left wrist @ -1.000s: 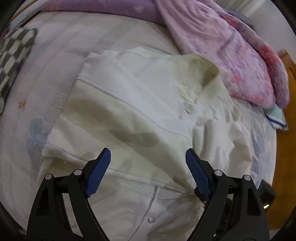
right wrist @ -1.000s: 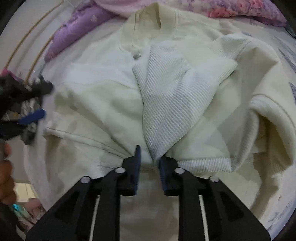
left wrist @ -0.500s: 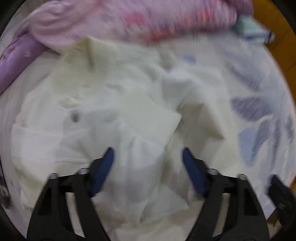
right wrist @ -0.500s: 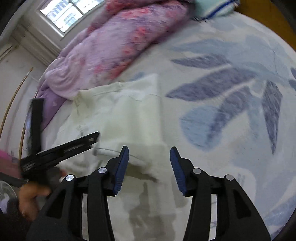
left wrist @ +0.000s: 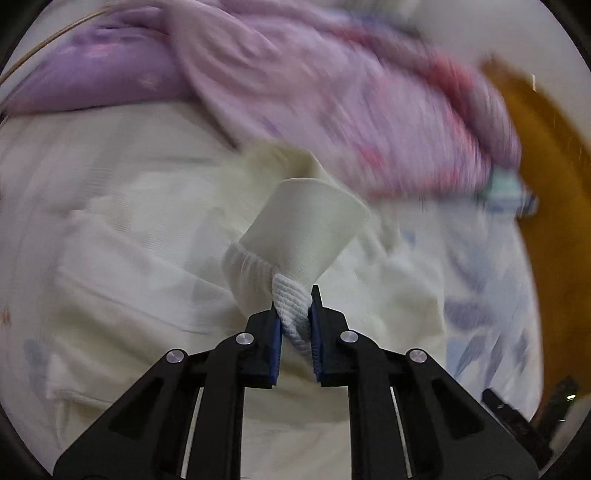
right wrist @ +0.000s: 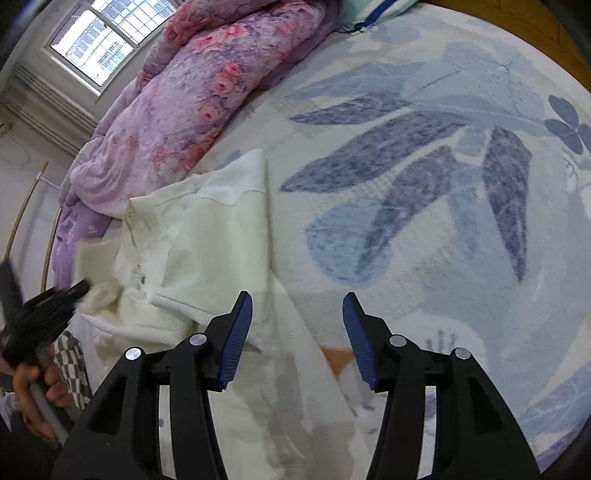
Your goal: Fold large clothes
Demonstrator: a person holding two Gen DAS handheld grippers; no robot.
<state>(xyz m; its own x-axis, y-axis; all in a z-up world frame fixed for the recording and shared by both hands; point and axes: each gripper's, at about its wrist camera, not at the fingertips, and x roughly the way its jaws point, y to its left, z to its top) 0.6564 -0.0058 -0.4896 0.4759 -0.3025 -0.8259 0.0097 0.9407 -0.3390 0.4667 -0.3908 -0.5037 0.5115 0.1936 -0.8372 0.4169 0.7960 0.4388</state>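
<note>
Folding looks midway: left gripper [left wrist: 295, 325] pinches the cream cardigan's [right wrist: 221, 229] ribbed cuff [left wrist: 291, 306]; right gripper [right wrist: 297, 332] hangs spread, empty

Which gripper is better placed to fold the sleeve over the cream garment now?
Left. The left gripper is shut on the ribbed sleeve cuff and lifts it above the cream garment. The right gripper is open, holding nothing.

A pink floral quilt [right wrist: 207, 92] lies heaped along the bed's far side; a purple pillow [left wrist: 99, 79] sits beside it. The bedsheet [right wrist: 424, 192] bears blue leaf prints — a barred window [right wrist: 99, 33] shows behind.
</note>
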